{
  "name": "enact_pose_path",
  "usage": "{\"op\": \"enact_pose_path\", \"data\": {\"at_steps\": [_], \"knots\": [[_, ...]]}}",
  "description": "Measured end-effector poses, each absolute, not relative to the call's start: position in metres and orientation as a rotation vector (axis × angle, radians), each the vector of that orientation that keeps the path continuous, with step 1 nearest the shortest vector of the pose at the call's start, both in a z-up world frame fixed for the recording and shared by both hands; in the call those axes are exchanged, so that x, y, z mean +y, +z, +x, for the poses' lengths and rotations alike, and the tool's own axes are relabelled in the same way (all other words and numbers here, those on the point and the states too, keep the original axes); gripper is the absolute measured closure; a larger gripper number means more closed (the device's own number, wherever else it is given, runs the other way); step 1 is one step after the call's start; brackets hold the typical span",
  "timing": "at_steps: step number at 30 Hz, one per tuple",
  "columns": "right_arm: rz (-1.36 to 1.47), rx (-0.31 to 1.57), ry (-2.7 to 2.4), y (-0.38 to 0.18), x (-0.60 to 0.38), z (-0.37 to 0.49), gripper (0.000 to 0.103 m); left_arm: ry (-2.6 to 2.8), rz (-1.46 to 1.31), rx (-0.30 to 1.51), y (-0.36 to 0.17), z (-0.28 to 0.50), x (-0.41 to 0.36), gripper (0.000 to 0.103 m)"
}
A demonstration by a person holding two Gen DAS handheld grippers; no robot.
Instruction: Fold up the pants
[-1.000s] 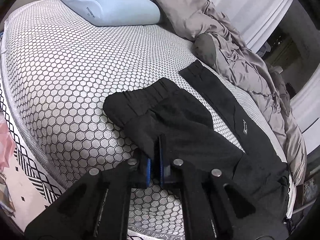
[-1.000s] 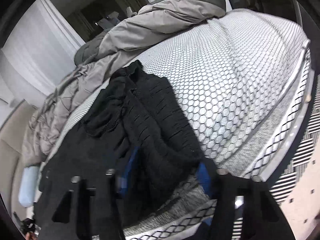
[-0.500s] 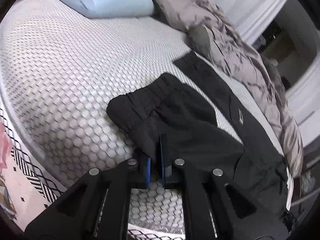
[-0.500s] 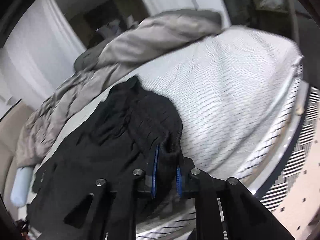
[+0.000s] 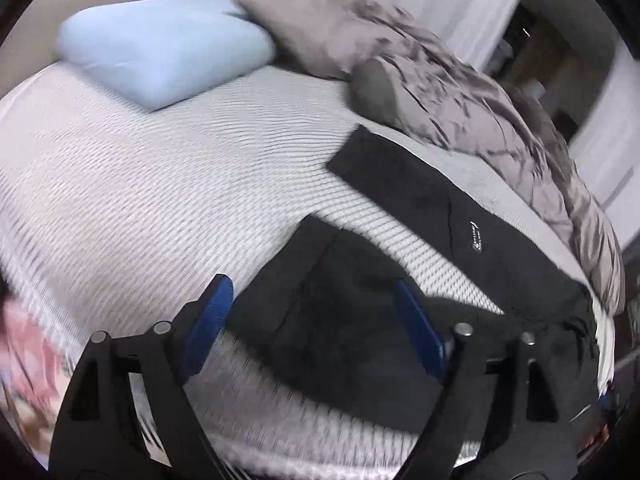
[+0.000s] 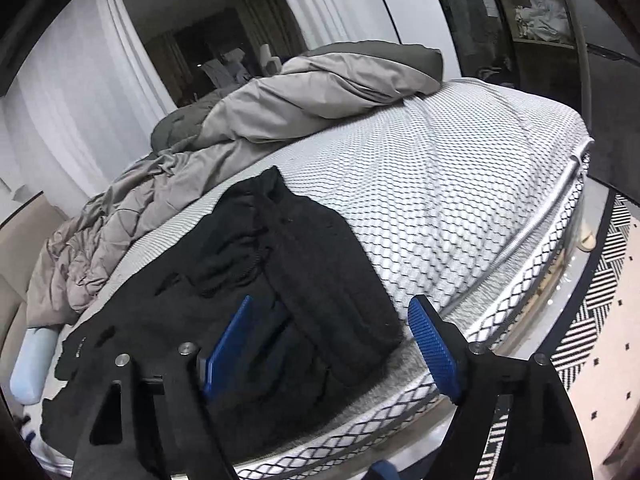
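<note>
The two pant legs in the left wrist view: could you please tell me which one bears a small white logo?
The farther pant leg, stretched beside the grey duvet; the nearer one is plain black.

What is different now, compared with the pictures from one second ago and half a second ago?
Both grippers have just been opening and let go of the black pants. The left gripper and right gripper now stand wide open above the fabric, pads not pressing it, and both have pulled back a little. The pants stay on the mattress, partly folded; the blue pillow and grey duvet are unchanged.
</note>
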State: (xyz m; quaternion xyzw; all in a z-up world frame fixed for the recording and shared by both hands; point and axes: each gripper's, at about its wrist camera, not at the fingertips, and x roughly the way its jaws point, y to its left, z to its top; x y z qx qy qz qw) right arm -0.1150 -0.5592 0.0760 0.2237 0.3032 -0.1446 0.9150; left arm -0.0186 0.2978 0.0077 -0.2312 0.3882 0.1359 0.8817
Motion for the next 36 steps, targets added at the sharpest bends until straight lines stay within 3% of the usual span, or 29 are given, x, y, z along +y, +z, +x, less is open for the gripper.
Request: {"op": "enact_pose_path", "data": {"at_steps": [6,7,8,9,12,15,17,21,22,24,25,26,31,36], "knots": [[0.443,0.632,-0.268,0.078,-0.548,-0.113,0.019,0.22,-0.525,1.051,-0.039,0.058,0.304,0.024],[0.445,0.623,-0.277,0.08,-0.549,-0.116,0.019,0.23,-0.497,1.033,-0.035,0.058,0.301,0.037],[0.451,0.616,-0.282,0.08,-0.551,-0.117,0.018,0.225,-0.467,1.015,-0.03,0.057,0.298,0.06],[0.46,0.61,-0.284,0.081,-0.553,-0.119,0.017,0.208,-0.457,0.989,-0.025,0.053,0.295,0.07],[0.479,0.604,-0.292,0.082,-0.56,-0.122,0.017,0.194,-0.414,0.847,0.002,0.036,0.289,0.081],[0.485,0.612,-0.286,0.081,-0.562,-0.121,0.017,0.192,-0.42,0.776,0.02,0.029,0.299,0.079],[0.483,0.615,-0.291,0.081,-0.562,-0.119,0.017,0.24,-0.452,0.845,0.012,0.038,0.313,0.072],[0.515,0.629,-0.276,0.077,-0.565,-0.12,0.017,0.283,-0.473,0.923,0.003,0.031,0.319,0.068],[0.511,0.635,-0.272,0.077,-0.565,-0.122,0.017,0.286,-0.47,0.894,0.008,0.024,0.318,0.062],[0.498,0.643,-0.266,0.075,-0.565,-0.125,0.017,0.306,-0.476,0.83,0.024,0.0,0.32,0.042],[0.496,0.648,-0.262,0.073,-0.565,-0.128,0.017,0.313,-0.489,0.799,0.03,-0.013,0.318,0.027],[0.499,0.649,-0.257,0.072,-0.566,-0.13,0.017,0.316,-0.505,0.772,0.035,-0.027,0.316,0.022],[0.537,0.649,-0.242,0.059,-0.566,-0.137,0.017,0.267,-0.638,0.72,0.041,-0.098,0.321,0.022],[0.582,0.622,-0.204,0.05,-0.558,-0.142,0.017,0.149,-0.769,0.745,-0.002,-0.131,0.289,0.045]]}}
